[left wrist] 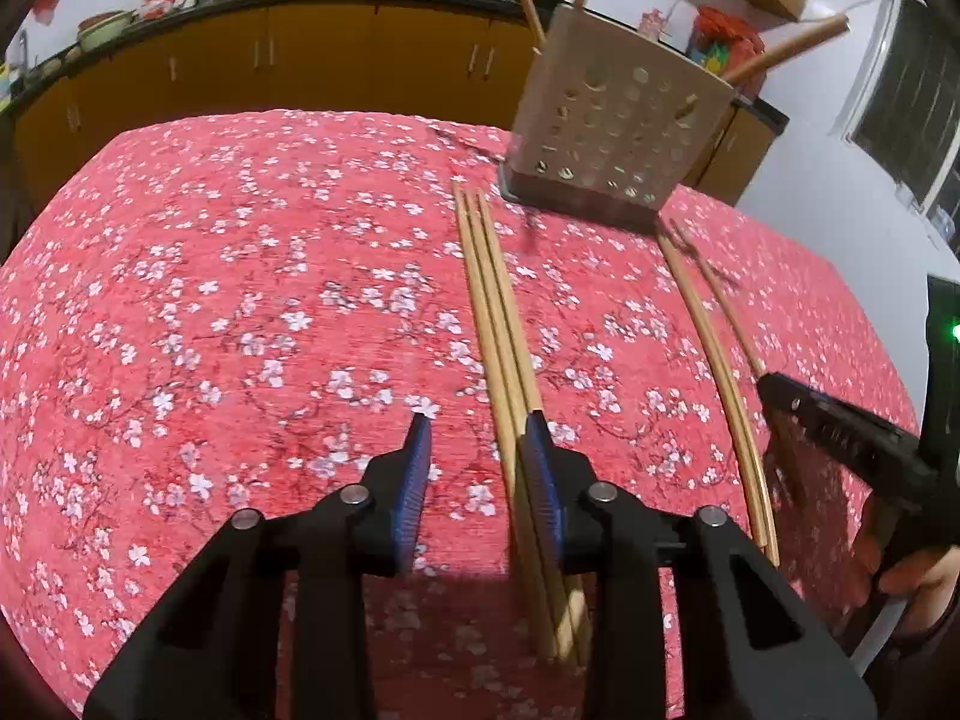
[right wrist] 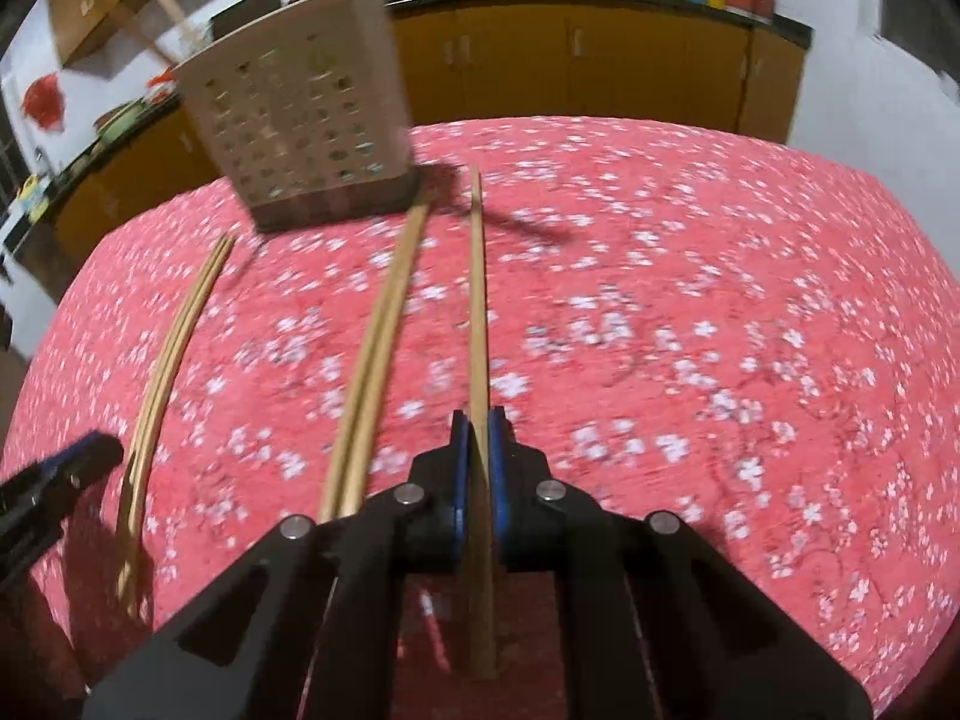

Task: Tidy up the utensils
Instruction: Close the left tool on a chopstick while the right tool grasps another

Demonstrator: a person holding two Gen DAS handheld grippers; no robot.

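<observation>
A perforated metal utensil holder [left wrist: 612, 126] stands at the far side of the red floral table and has several chopsticks in it; it also shows in the right wrist view [right wrist: 306, 114]. My left gripper [left wrist: 480, 429] is open low over the cloth, with a bundle of three chopsticks [left wrist: 492, 300] under its right finger. My right gripper [right wrist: 478, 420] is shut on a single chopstick [right wrist: 477, 300] that points toward the holder. A pair of chopsticks [right wrist: 384, 336] lies just to its left. The right gripper also shows in the left wrist view [left wrist: 774, 387].
The table carries a red cloth with white blossoms [left wrist: 240, 300]. Yellow cabinets [left wrist: 300, 54] with a dark counter holding pots and bowls run behind it. A window [left wrist: 918, 108] is at the right. The left gripper's tip [right wrist: 90, 450] shows in the right wrist view.
</observation>
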